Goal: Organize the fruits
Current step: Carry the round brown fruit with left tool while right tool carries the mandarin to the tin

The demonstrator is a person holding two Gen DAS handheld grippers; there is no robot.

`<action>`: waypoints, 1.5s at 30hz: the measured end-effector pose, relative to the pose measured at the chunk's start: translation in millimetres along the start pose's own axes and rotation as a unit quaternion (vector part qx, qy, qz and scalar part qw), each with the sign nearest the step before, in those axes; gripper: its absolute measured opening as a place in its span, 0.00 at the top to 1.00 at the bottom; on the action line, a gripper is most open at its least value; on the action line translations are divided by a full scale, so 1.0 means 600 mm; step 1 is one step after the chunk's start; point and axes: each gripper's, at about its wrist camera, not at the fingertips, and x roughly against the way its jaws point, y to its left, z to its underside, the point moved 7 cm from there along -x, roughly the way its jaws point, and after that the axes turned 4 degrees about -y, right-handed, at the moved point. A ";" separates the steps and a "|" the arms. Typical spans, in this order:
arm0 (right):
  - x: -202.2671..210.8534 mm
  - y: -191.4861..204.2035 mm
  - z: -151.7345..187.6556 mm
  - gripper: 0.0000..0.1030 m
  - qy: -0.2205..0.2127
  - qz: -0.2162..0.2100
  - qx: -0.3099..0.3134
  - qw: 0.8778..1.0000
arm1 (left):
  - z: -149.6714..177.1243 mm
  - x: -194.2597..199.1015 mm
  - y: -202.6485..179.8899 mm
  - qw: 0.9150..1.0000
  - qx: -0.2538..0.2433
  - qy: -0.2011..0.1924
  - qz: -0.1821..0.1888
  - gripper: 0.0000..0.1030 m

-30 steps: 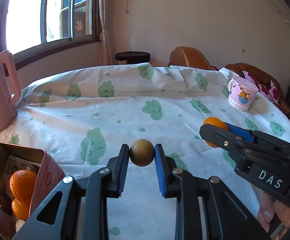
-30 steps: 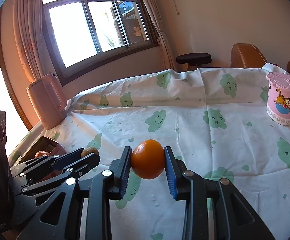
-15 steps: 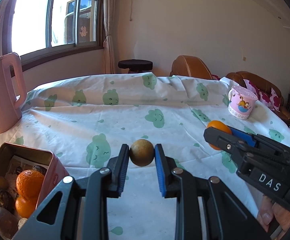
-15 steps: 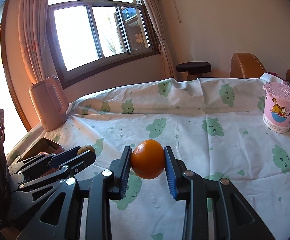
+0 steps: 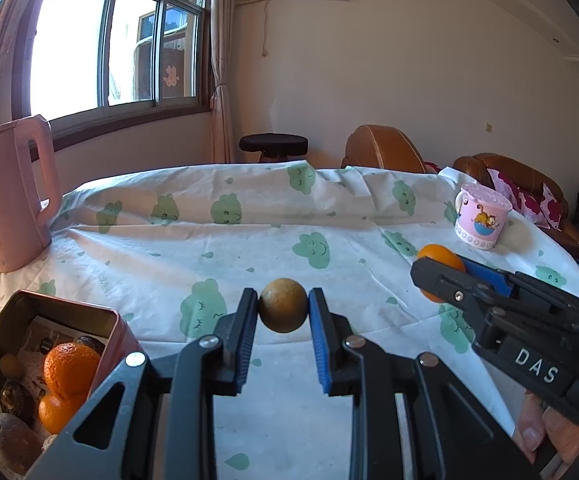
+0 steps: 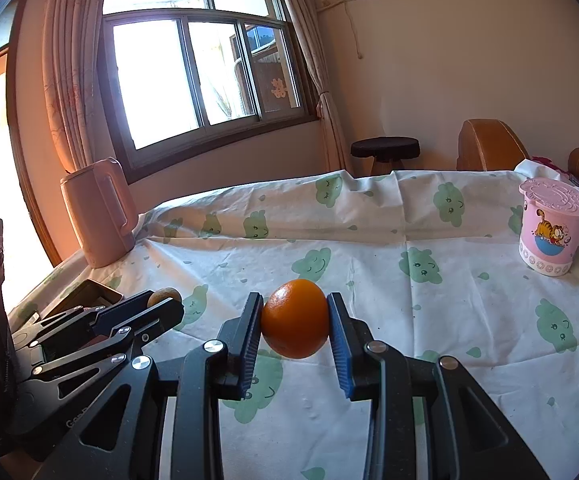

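My left gripper is shut on a small round brown fruit and holds it above the table. My right gripper is shut on an orange, also held above the table. In the left wrist view the right gripper shows at the right with the orange. In the right wrist view the left gripper shows at the left with the brown fruit. A pink metal tin at the lower left holds oranges and several other fruits.
A table under a white cloth with green clouds fills both views. A pink kettle stands at the far left, a pink cartoon mug at the far right. A stool and brown sofa stand behind.
Both grippers have risen and tilted upward with their fruits still held; more of the wall and window shows. The tin shows more fully at the lower left.
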 end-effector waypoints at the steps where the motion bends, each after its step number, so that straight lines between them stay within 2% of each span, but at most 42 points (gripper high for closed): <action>1: 0.001 0.000 0.000 0.66 -0.001 0.000 0.001 1.000 | 0.000 0.001 0.000 1.000 0.000 -0.001 0.000 0.73; 22: 0.020 0.010 -0.006 0.66 -0.031 0.003 0.018 0.999 | -0.009 0.023 0.007 0.999 0.004 -0.037 -0.010 0.73; 35: 0.034 0.016 -0.010 0.66 -0.051 0.002 0.026 0.998 | -0.016 0.045 0.001 0.997 -0.009 -0.072 -0.020 0.73; 45: 0.047 0.038 -0.009 0.66 -0.066 0.019 0.062 0.996 | -0.018 0.054 0.001 0.996 -0.012 -0.087 -0.026 0.73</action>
